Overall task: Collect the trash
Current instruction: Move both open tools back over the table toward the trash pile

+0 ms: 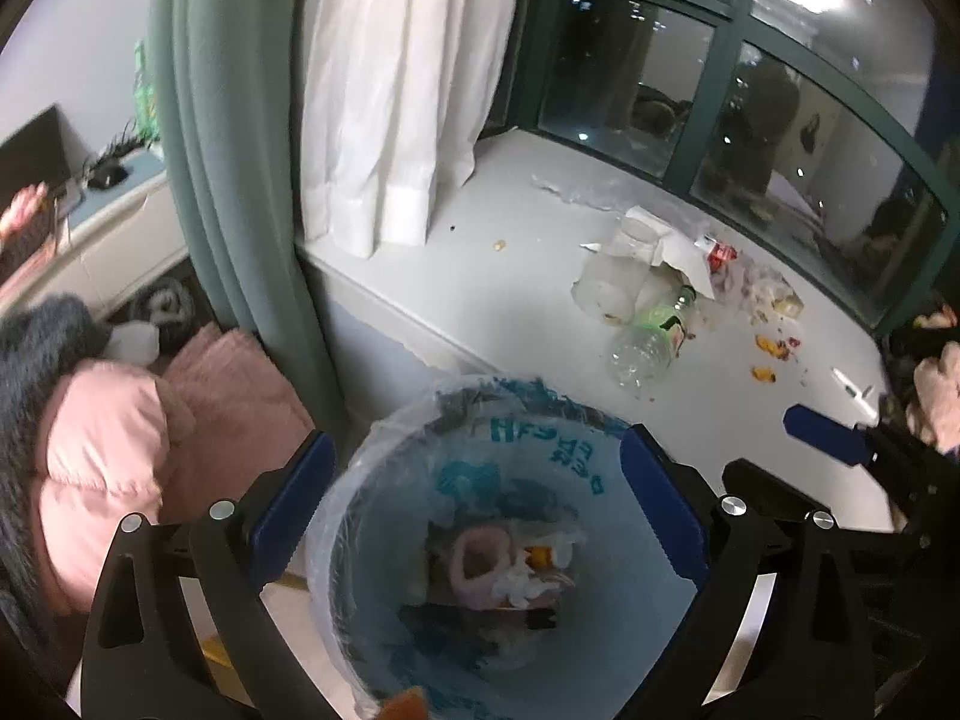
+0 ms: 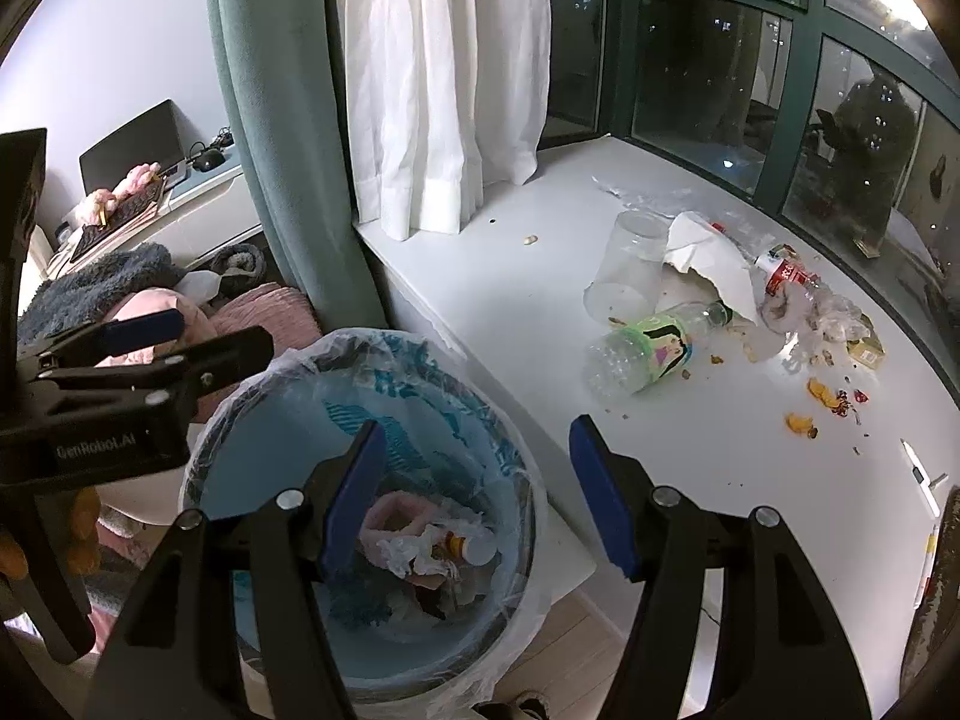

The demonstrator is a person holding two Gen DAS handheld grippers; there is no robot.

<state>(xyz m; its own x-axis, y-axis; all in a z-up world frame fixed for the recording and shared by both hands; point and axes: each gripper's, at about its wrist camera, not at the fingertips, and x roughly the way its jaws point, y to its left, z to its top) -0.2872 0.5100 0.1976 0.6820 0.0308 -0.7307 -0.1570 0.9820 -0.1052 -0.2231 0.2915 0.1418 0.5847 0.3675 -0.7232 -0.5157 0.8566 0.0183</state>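
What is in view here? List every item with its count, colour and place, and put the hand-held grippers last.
trash bin: one, blue, clear liner, on the floor against the sill, trash inside
plastic bottle: one, clear with green label, lying on the sill
plastic cup: one, clear, on its side beside the bottle
paper: one, white, crumpled, behind the bottle
peel scraps: several, orange, right part of the sill
curtains: two, white and green, at the sill's left end
left hand-held gripper: open, above the bin
right hand-held gripper: open, over the bin's edge
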